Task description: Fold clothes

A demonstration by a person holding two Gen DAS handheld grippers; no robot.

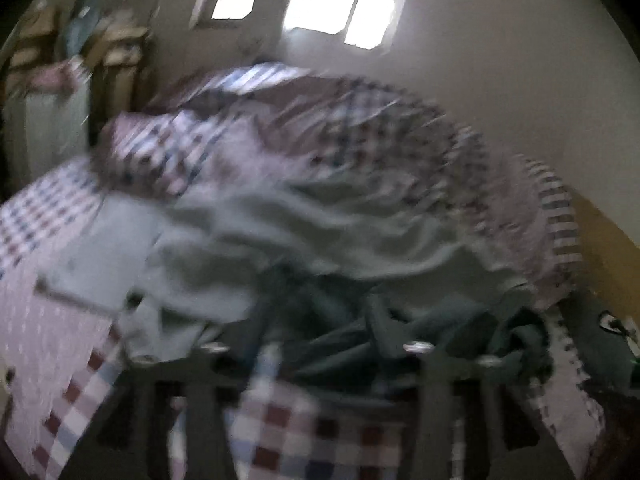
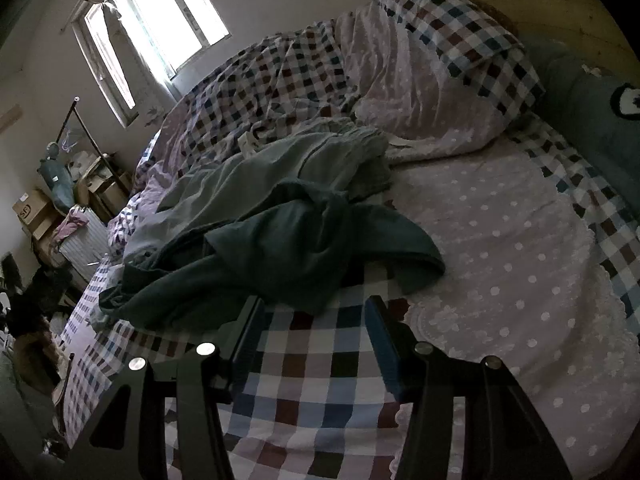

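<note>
Right wrist view shows the right gripper (image 2: 316,320) hovering low over the checked bedsheet (image 2: 304,364), its fingers (image 2: 380,340) standing partly apart with only bare sheet between them and nothing held. Just beyond the fingertips lies a crumpled dark green garment (image 2: 280,256), and a pale grey-green garment (image 2: 280,168) lies against its far side, partly under it. Both rest on the bed, near its middle. Behind them a rumpled checked duvet (image 2: 280,76) is heaped toward the window (image 2: 168,12), and a pink dotted cover (image 2: 500,240) spreads to the right. Cardboard boxes (image 2: 34,210) stand on the floor at the left.

Left wrist view is heavily blurred. The left gripper (image 1: 316,364) sits at the near edge of the same pile, its fingers (image 1: 436,360) apart; checked fabric shows between them lower down, but no grip is visible. The dark garment lies right at the fingertips, the pale one beyond.
</note>
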